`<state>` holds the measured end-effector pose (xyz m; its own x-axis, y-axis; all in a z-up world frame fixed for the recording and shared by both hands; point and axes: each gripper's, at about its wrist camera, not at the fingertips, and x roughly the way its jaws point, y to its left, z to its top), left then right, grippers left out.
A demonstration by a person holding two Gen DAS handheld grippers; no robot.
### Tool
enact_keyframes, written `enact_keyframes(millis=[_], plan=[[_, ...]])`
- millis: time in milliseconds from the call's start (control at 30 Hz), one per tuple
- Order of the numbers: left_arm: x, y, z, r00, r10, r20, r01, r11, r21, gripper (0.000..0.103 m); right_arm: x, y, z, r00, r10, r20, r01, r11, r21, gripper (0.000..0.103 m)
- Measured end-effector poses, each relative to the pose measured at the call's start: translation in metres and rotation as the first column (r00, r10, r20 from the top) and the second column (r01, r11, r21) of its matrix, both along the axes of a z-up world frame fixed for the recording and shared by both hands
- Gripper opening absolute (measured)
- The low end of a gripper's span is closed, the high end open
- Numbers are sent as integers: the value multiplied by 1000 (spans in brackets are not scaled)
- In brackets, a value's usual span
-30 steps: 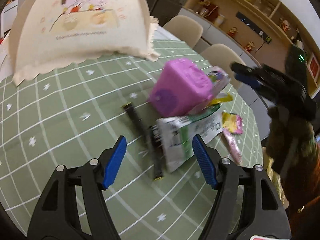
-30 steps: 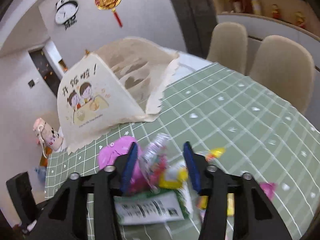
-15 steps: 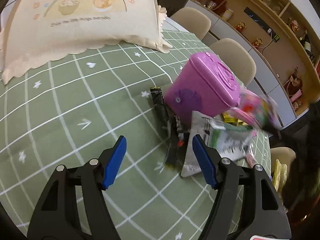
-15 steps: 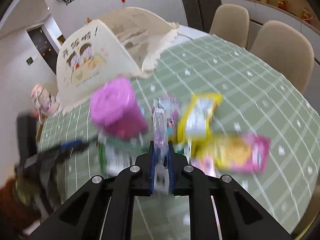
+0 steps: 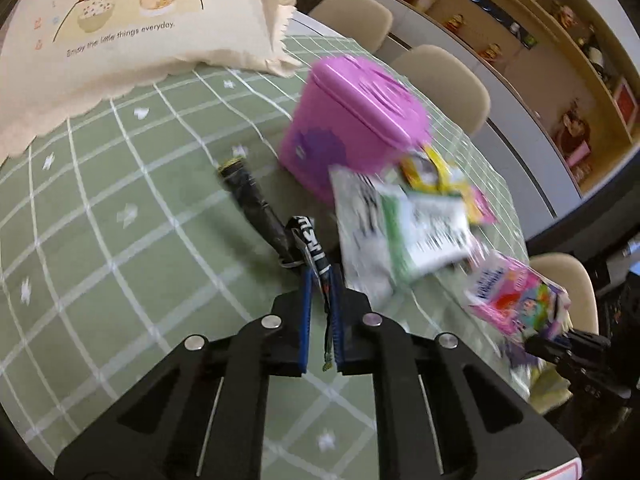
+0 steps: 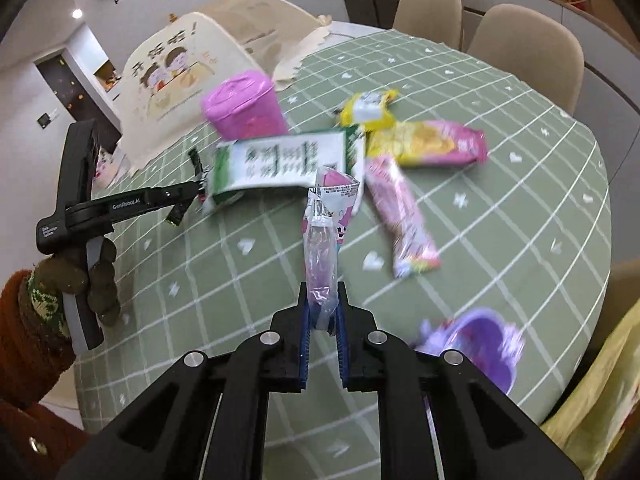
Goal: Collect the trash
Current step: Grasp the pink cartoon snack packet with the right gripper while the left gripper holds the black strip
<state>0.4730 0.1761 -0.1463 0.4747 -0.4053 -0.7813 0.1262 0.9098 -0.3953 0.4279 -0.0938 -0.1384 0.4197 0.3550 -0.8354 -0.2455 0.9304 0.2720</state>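
Observation:
My left gripper (image 5: pixel 320 292) is shut on a black wrapper (image 5: pixel 314 246) near the table's middle; a second black wrapper (image 5: pixel 250 196) lies just beyond it. My right gripper (image 6: pixel 322 312) is shut on a clear and pink wrapper (image 6: pixel 326 224) and holds it above the table; this wrapper also shows in the left wrist view (image 5: pixel 516 296). A pink lidded bin (image 5: pixel 352 120) stands on the green checked tablecloth (image 5: pixel 100 220). A white and green packet (image 6: pixel 280 160), a yellow packet (image 6: pixel 368 110), a pink and yellow packet (image 6: pixel 428 144) and a long pink packet (image 6: pixel 400 216) lie beside the bin.
A cream mesh food cover (image 5: pixel 120 28) stands at the table's far side. A purple item (image 6: pixel 476 344) lies near the front right edge. Beige chairs (image 6: pixel 524 56) ring the far side. A yellow bag (image 6: pixel 600 400) hangs past the right edge.
My left gripper has closed on the black wrapper. My right gripper has drawn back and lifted with its pink wrapper held shut.

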Motion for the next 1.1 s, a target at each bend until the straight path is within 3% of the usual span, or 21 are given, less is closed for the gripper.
enact_keyframes(millis=[233,300,333,367,467,567,667,800,933,1033,1100], plan=[[-78,-9,-2,996,-68,-54,65,996,-56,7,-47,14,-7,994,96,-46,-95,995,7,12],[-94,-11,-2,996,-79,-51,77,996,-42,25,-58,14,-11,992,112,-61,-112,994,5,14],[-101,-10,-1,996,-80,-38,78,996,-36,44,-62,13,-12,992,109,-60,-110,994,-4,15],[-102,-11,2,997,-79,-25,78,996,-35,52,-67,11,-13,993,104,-55,-106,994,-18,19],[-102,-13,15,995,-87,49,86,996,13,54,-75,1,-11,996,88,-36,-88,996,-10,35],[-86,-24,31,977,-150,150,137,986,95,55,-82,-9,0,998,62,31,-62,998,-22,37],[-58,-40,32,942,-264,208,217,950,224,56,-89,-17,12,995,39,93,-36,999,-32,37],[-18,-55,9,936,-328,127,276,909,312,56,-97,-28,20,993,7,120,-2,999,-46,37],[-1,-60,-9,943,-328,57,297,904,307,56,-111,-36,21,993,0,121,8,998,-65,37],[-3,-63,-12,948,-317,29,299,918,260,34,-116,-37,19,993,6,118,3,997,-77,37],[-11,-64,-14,948,-318,10,307,924,228,29,-115,-35,16,994,23,108,-16,998,-66,37]])
